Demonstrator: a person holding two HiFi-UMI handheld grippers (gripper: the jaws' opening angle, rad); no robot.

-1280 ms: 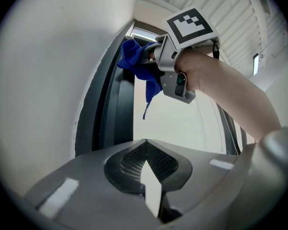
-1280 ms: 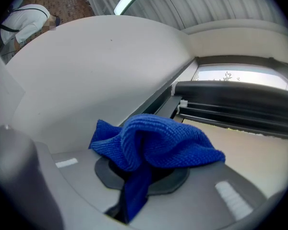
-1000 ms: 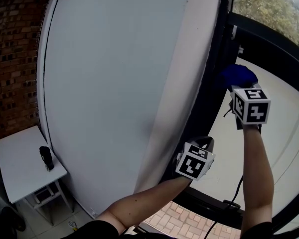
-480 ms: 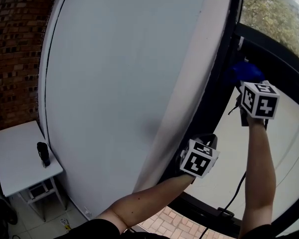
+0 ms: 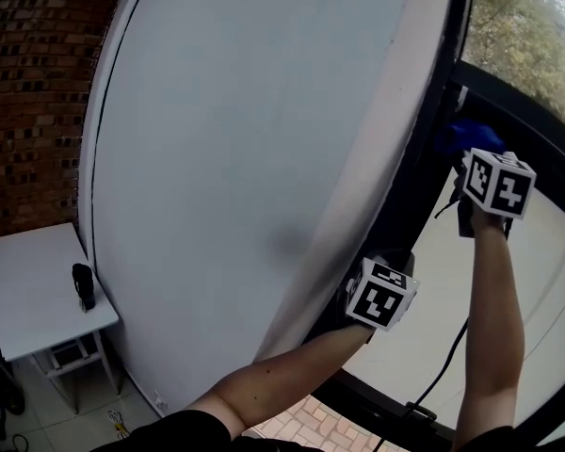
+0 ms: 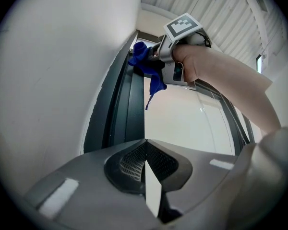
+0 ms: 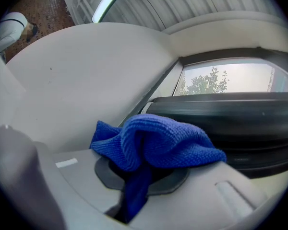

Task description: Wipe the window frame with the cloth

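Note:
My right gripper (image 5: 463,156) is raised against the dark window frame (image 5: 422,188) and is shut on a blue cloth (image 5: 471,137). The right gripper view has the cloth (image 7: 158,140) bunched over the jaws, lying against the frame (image 7: 230,121). From the left gripper view the cloth (image 6: 144,63) presses on the frame's upright (image 6: 122,109), with a tail hanging down from the right gripper (image 6: 156,60). Lower down beside the same upright, my left gripper (image 5: 392,260) is shut and holds nothing; its jaws (image 6: 145,150) meet.
A broad white wall panel (image 5: 235,139) fills the left of the frame. Beyond it are a brick wall (image 5: 33,92) and a small white table (image 5: 33,281) with a dark object (image 5: 82,285). A black cable (image 5: 433,379) hangs under my right arm. Trees (image 5: 523,36) show outside.
The right gripper with the cloth has shifted slightly to the right along the frame. The left gripper stays low beside the upright. The view has swung a little.

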